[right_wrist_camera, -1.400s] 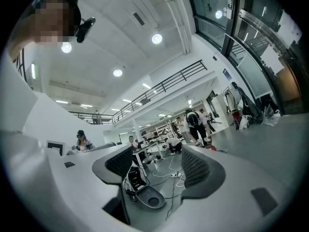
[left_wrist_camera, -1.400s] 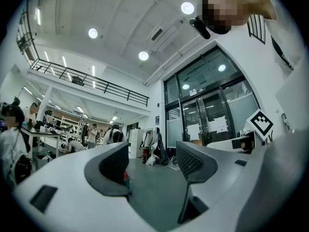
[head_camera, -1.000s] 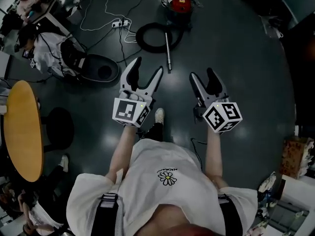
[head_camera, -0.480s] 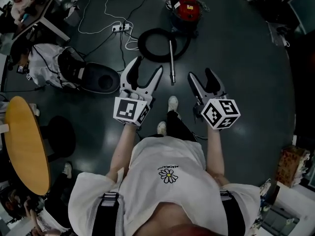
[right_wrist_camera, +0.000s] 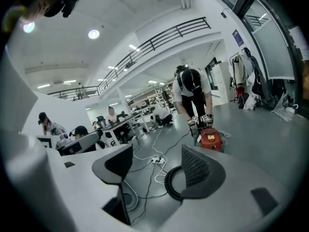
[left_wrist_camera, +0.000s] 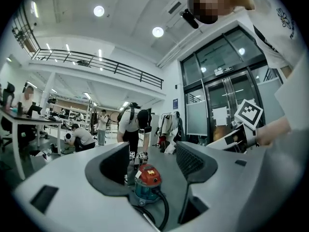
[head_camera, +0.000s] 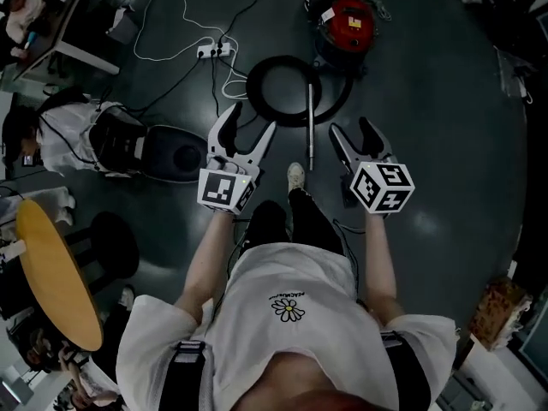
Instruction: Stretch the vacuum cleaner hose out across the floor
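A red canister vacuum cleaner (head_camera: 348,22) stands on the dark floor ahead. Its black hose (head_camera: 282,65) lies coiled in a ring beside it, with the metal wand (head_camera: 310,127) lying straight toward me. My left gripper (head_camera: 245,133) and right gripper (head_camera: 358,137) hover side by side above the floor, short of the coil, both open and empty. In the left gripper view the vacuum cleaner (left_wrist_camera: 146,181) shows between the jaws, far off. The right gripper view has the hose (right_wrist_camera: 172,180) beyond the jaws and the vacuum cleaner (right_wrist_camera: 210,139) behind it.
A white power strip (head_camera: 215,50) with trailing white and black cables lies left of the coil. A dark round base (head_camera: 175,153) sits on the floor at left, and a yellow round table (head_camera: 51,272) further left. Another person (right_wrist_camera: 191,95) bends over the vacuum. People sit at desks.
I have stepped forward: the vacuum, hose and wand have slid nearer to the grippers and to the right in the head view. Both grippers stay open and level.
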